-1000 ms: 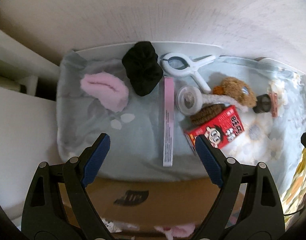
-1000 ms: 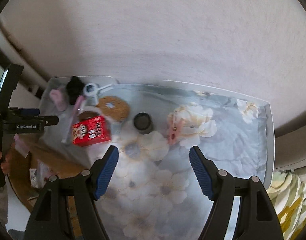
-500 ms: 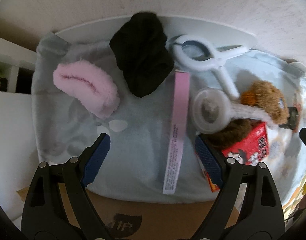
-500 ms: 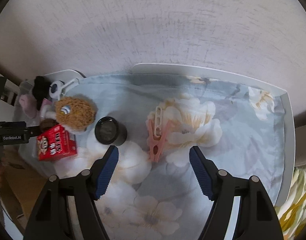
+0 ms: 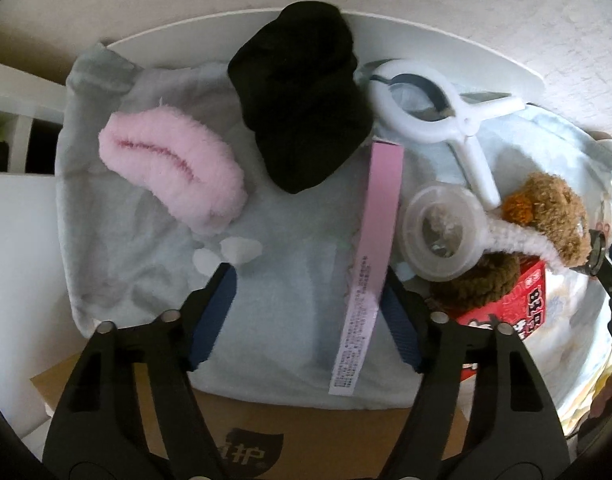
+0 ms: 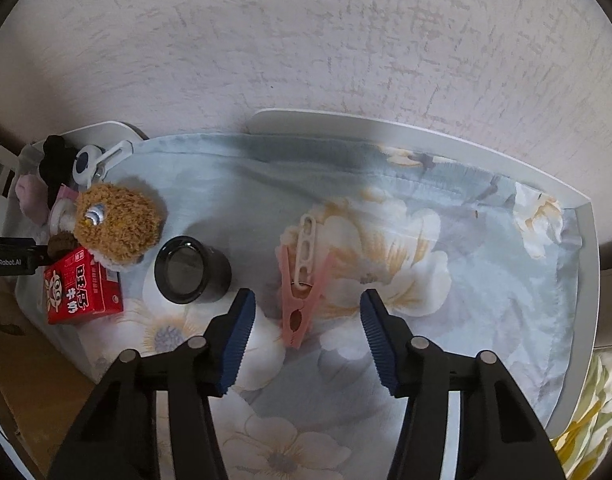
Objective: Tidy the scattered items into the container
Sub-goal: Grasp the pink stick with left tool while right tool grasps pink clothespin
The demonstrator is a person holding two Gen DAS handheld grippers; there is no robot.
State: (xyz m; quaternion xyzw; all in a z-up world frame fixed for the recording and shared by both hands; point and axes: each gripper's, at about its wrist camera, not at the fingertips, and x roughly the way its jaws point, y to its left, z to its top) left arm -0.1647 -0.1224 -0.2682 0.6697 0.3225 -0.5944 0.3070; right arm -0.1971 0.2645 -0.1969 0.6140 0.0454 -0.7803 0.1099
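Pink clothespin (image 6: 302, 280) between closing right jaws, seemingly untouched

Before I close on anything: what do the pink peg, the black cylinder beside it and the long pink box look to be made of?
Pink peg: matte moulded plastic, by its slotted, even-coloured arms.
Black cylinder: likely hard plastic or metal with a glassy end, which shows a dull sheen; cannot tell which.
Long pink box: thin printed card, with sharp folded edges and fine print.

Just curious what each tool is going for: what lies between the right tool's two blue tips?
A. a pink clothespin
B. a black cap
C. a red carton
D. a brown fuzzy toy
A: the pink clothespin lies on the flowered cloth between the closing right tool tips, not yet pinched.
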